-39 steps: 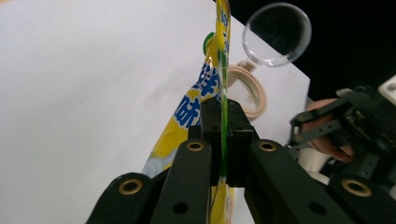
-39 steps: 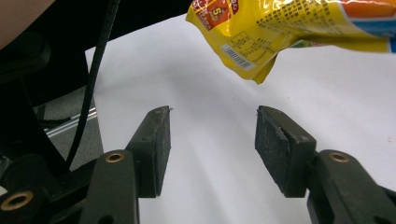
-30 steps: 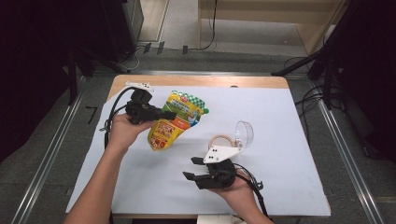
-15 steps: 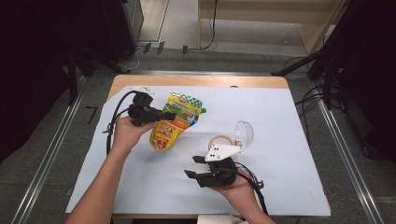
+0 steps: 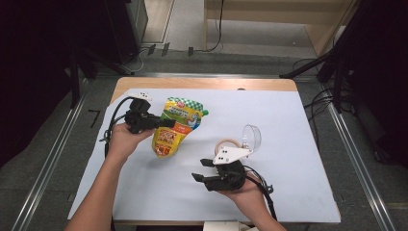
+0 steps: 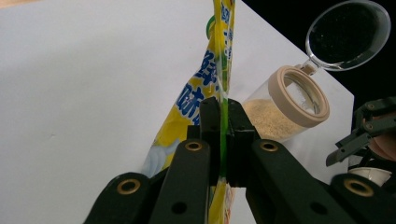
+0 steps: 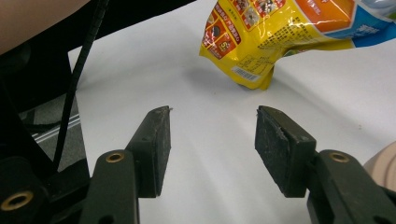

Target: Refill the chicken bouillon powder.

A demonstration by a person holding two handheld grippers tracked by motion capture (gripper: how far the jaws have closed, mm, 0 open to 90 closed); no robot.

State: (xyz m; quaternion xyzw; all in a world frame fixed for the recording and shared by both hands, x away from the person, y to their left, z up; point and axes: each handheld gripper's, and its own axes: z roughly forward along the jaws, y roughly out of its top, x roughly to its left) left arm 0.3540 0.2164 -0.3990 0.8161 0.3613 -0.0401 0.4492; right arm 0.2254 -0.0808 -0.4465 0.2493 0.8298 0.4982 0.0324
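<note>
A yellow and green food pouch (image 5: 174,130) hangs tilted over the white table cover, one lower corner near the sheet. My left gripper (image 5: 166,123) is shut on the pouch's edge; in the left gripper view the pouch (image 6: 212,79) runs edge-on between the pressed pads of that gripper (image 6: 223,140). My right gripper (image 5: 202,171) hovers near the table's front, pointing left, open with nothing between its fingers. In the right gripper view, the jaws of the right gripper (image 7: 212,140) stand apart over bare sheet, with the pouch (image 7: 280,37) farther off.
A small clear jar (image 5: 230,144) lies on its side behind the right hand, tan ring at its mouth, clear flip lid (image 5: 252,137) open; the left gripper view shows this jar (image 6: 282,112) holding tan powder. The white sheet (image 5: 298,125) covers the wooden table.
The left hand with the pouch has drifted slightly right and toward the middle. The right gripper has stayed where it was.
</note>
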